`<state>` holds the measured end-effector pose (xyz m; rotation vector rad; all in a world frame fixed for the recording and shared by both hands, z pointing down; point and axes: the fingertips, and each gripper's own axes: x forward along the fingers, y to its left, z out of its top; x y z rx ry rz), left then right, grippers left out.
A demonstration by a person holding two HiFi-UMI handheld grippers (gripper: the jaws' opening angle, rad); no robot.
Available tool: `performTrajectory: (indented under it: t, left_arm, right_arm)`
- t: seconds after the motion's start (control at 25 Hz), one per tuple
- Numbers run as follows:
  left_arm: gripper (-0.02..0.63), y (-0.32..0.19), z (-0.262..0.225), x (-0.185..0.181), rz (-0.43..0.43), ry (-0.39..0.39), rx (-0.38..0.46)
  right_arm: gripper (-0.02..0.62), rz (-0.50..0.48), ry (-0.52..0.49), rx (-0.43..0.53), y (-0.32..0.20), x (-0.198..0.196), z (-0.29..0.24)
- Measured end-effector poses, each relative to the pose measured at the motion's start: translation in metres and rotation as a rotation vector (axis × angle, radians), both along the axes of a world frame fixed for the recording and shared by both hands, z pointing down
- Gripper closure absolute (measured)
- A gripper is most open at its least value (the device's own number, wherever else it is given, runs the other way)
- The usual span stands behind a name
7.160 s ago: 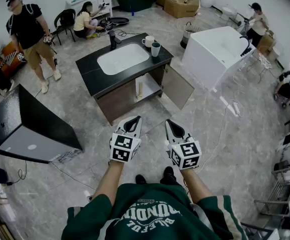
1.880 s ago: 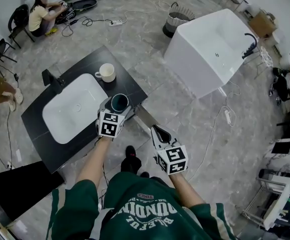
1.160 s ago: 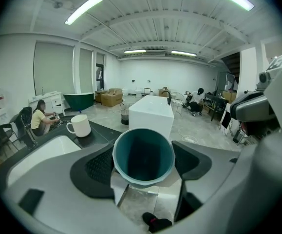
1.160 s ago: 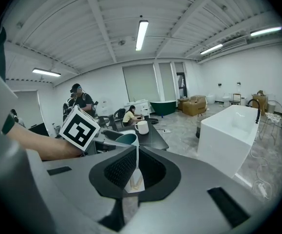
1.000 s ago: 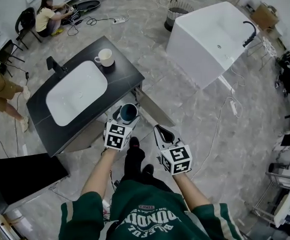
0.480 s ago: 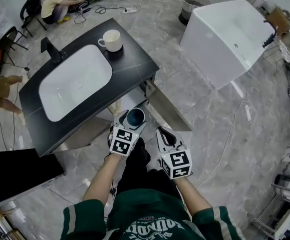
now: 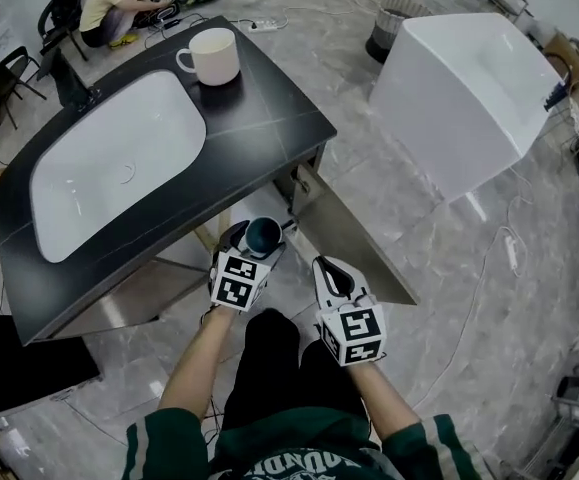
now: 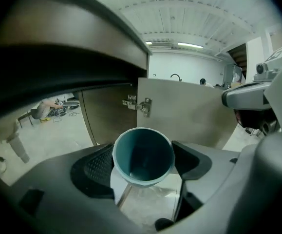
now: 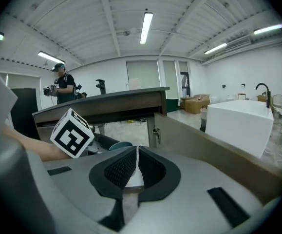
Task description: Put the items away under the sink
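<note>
My left gripper (image 7: 250, 242) is clamped on the teal cup (image 8: 143, 155). The ribbed pads sit on opposite sides of its wall just under the rim, and its open mouth faces up toward my head. The cup hangs low in front of the vanity, below the edge of the black countertop (image 7: 269, 108) and just before the open space under the sink basin (image 7: 119, 158). The cabinet door (image 7: 354, 238) is swung wide to my right, with its metal hinge (image 8: 141, 105) straight ahead in the left gripper view. My right gripper (image 9: 136, 165) has its jaws pressed together with nothing between them and waits beside the left one, near the door. I can see the cup is empty, so I expect it to be light. It looks stiff and smooth, and whether it is ceramic or hard plastic I cannot tell, so I will treat it as breakable and set it down gently instead of dropping it. Its wall seems to narrow toward the base, so a grip that wanders downward could let it squirt out. Holding high on the widest part, as I do now, looks like the safest place. The underside of the counter is close above the rim, so I judge the cup has to go in low and level to avoid knocking it. A white mug (image 7: 212, 56) stands on the countertop beside the basin. I judge it sturdy but slick, best taken across its body rather than by the handle.
</note>
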<state>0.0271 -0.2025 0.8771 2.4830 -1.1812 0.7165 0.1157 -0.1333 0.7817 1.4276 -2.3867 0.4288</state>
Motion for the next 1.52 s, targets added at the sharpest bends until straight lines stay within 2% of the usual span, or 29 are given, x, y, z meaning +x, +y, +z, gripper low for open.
performTrajectory:
  t: [0.2, 0.48, 0.6, 0.76, 0.88, 1.12, 1.32, 1.52]
  left_arm:
    - [0.227, -0.033, 0.067, -0.002, -0.012, -0.003, 0.026]
    - [0.226, -0.077, 0.152, 0.002, -0.040, -0.014, 0.039]
    - [0.226, -0.097, 0.173, 0.002, -0.072, -0.025, 0.050]
    - [0.225, -0.129, 0.198, -0.001, -0.110, -0.030, 0.040]
    - [0.225, -0.151, 0.223, 0.006, -0.094, -0.060, 0.036]
    - [0.225, -0.188, 0.248, 0.018, -0.119, -0.016, -0.002]
    - [0.224, -0.201, 0.255, 0.019, -0.176, 0.022, -0.017]
    - [0.224, -0.200, 0.256, 0.017, -0.179, 0.000, -0.019]
  right_arm:
    - [0.551, -0.043, 0.001, 0.034, -0.012, -0.008, 0.064]
    - [0.551, -0.050, -0.023, 0.018, -0.024, 0.001, 0.161]
    - [0.551, -0.041, -0.035, 0.008, -0.028, 0.004, 0.190]
    - [0.552, -0.046, -0.040, 0.014, -0.030, 0.005, 0.209]
    - [0.551, -0.037, -0.061, 0.005, -0.028, 0.010, 0.219]
    - [0.551, -0.036, 0.020, 0.027, -0.023, 0.016, 0.236]
    - [0.551, -0.016, 0.008, 0.008, -0.019, 0.024, 0.251]
    - [0.551, -0.011, 0.000, 0.004, -0.017, 0.025, 0.252]
